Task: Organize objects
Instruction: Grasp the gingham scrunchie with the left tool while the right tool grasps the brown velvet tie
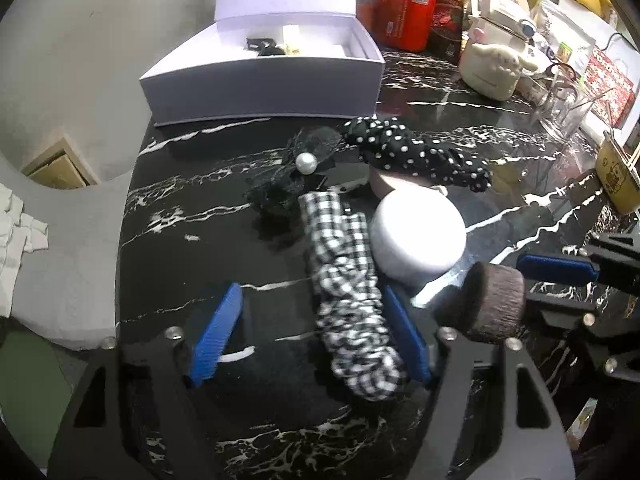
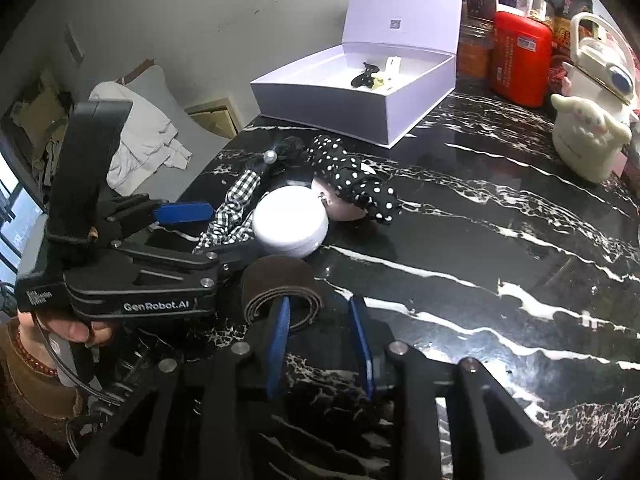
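A black-and-white checked fabric band (image 1: pixel 352 300) lies on the black marble table (image 1: pixel 180 208). It runs between the pads of my open left gripper (image 1: pixel 310 290), resting against the right pad while the left pad stands clear. Beside it sit a white round tin (image 1: pixel 418 232), a polka-dot band (image 1: pixel 416 152) and a black bow with a pearl (image 1: pixel 307 163). A brown rolled strap (image 2: pixel 280 284) sits at the left fingertip of my right gripper (image 2: pixel 320 304), whose pads stand apart with bare table between them. The open white box (image 2: pixel 360 92) holds a few small items.
A red container (image 2: pixel 520 60), jars and a cream character kettle (image 2: pixel 588 136) crowd the back right. A glass (image 1: pixel 564 108) and a yellow holder (image 1: pixel 618 176) stand at the right edge. The table's left edge drops to a grey floor. A hand (image 2: pixel 76 330) holds the left gripper.
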